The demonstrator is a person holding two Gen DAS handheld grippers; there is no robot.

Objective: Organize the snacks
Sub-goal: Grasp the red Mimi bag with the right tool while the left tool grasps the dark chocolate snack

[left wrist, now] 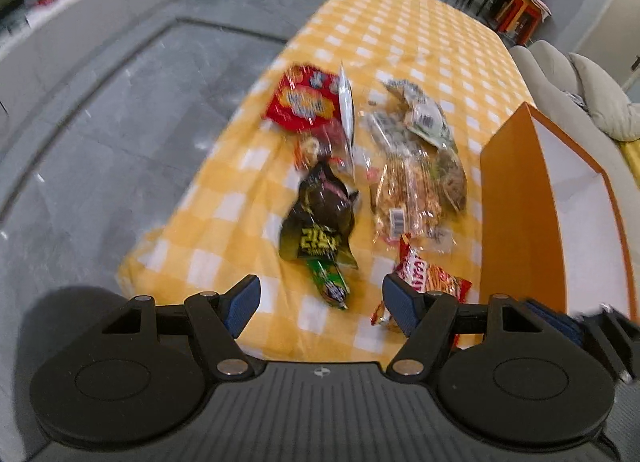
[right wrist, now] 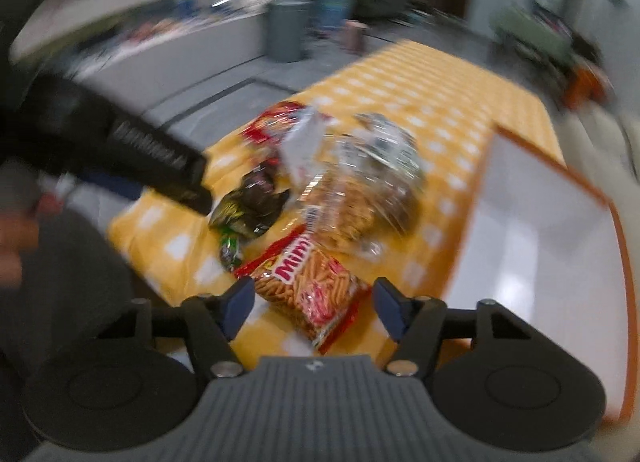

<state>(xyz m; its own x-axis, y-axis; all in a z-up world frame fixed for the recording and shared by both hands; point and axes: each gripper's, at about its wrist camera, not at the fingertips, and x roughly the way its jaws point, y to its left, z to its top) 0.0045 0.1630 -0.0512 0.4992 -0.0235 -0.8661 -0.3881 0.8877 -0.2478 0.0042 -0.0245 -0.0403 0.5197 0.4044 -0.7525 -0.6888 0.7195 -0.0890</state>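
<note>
Right gripper (right wrist: pixel 312 304) jaws apart, astride red pretzel-stick bag (right wrist: pixel 310 282), not touching.

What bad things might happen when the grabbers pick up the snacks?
1. The right gripper has open jaws on either side of the red stick-snack bag; squeezing might crush the sticks.
2. That bag lies near the table edge, so a nudge could push it off.
3. The orange box stands close by; a swinging gripper might knock it.

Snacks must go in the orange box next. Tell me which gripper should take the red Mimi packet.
Right. The right gripper is open with the red Mimi packet between its fingers; the left gripper frames the green packet instead.
</note>
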